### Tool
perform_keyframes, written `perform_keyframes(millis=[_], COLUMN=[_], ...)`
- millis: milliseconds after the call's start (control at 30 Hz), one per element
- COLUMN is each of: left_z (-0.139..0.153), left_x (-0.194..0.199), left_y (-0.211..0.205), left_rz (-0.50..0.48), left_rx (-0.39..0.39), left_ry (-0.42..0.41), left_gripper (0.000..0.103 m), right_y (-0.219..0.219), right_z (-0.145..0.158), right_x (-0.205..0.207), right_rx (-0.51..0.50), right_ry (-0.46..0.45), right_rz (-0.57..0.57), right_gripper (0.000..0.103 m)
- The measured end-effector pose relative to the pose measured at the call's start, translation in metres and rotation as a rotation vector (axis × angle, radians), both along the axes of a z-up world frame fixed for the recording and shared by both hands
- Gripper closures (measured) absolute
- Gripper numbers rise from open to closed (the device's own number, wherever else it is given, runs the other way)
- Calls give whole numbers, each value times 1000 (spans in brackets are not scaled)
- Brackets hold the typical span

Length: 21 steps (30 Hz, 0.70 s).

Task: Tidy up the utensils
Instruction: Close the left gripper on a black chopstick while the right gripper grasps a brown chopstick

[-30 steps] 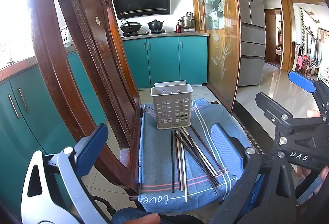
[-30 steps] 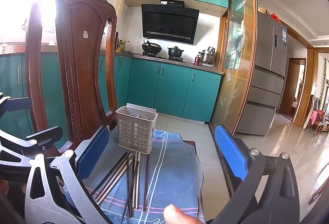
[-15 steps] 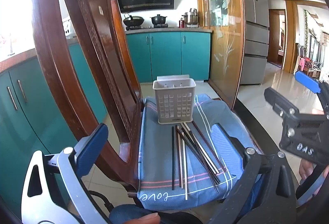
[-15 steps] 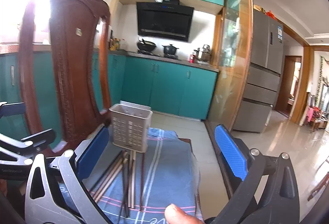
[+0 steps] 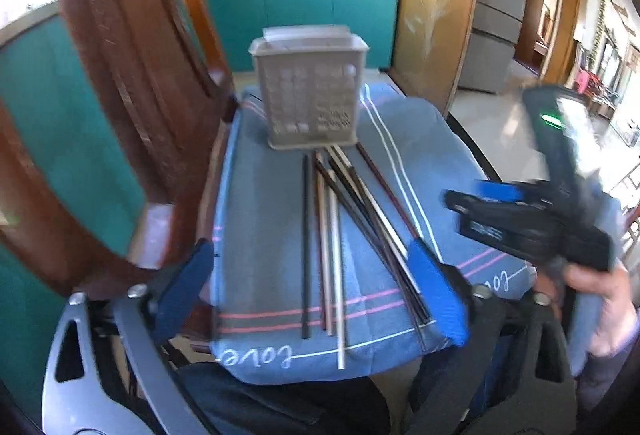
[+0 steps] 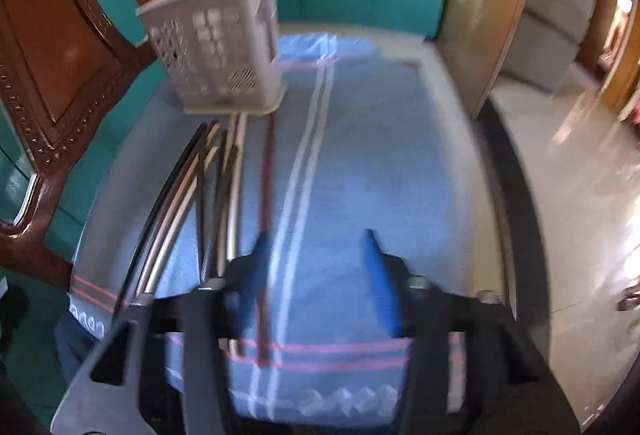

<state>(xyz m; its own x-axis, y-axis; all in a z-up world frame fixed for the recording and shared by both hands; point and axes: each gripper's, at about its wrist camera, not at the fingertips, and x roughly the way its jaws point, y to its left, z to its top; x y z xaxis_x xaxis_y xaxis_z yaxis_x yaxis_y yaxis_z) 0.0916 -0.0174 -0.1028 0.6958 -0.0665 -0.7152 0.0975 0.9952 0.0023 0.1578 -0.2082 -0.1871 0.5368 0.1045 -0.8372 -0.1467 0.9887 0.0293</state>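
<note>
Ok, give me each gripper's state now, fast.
Left gripper: open, holding nothing, above the chopsticks.
Right gripper: open, holding nothing, low over the blue cloth.

Bright daylight scene, heavily motion-blurred in both views. Glare whitens the floor [image 6: 580, 163] right of the grey basket [image 6: 216, 47]. Fisheye bending curves the chair back [image 5: 120, 75] left of it.
</note>
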Motion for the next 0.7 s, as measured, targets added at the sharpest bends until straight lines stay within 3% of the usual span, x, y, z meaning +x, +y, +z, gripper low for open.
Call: perform_keyframes(millis=[67,133,267,333,367,467,700], left_z=[-7,-12,-20,-25,-28,-42,-74], left_x=[8,14,24,30,33,48,91], left_y=[-2,-2,2,6,7,16,28], left_rz=[-2,3,17,25,29,41,59], left_rx=[-7,-11,-12,-21,-27,-70,-143], left_ry=[30,51,81,101,109,157,249], left_gripper=[29,35,41,42,44,56,69], right_y=[15,27,56,62,63,54,6], right_z=[-13,-21,-39,-40,-39,-42,-39], right_x=[20,32,51,52,53,51,43], right_rx=[28,34,6,-13,-20,19,137], right_ry=[47,67,120,98,97,114,163], right_rz=[33,58,90,86,86,60,-38], right_gripper=[65,65,65,66,72,91,91])
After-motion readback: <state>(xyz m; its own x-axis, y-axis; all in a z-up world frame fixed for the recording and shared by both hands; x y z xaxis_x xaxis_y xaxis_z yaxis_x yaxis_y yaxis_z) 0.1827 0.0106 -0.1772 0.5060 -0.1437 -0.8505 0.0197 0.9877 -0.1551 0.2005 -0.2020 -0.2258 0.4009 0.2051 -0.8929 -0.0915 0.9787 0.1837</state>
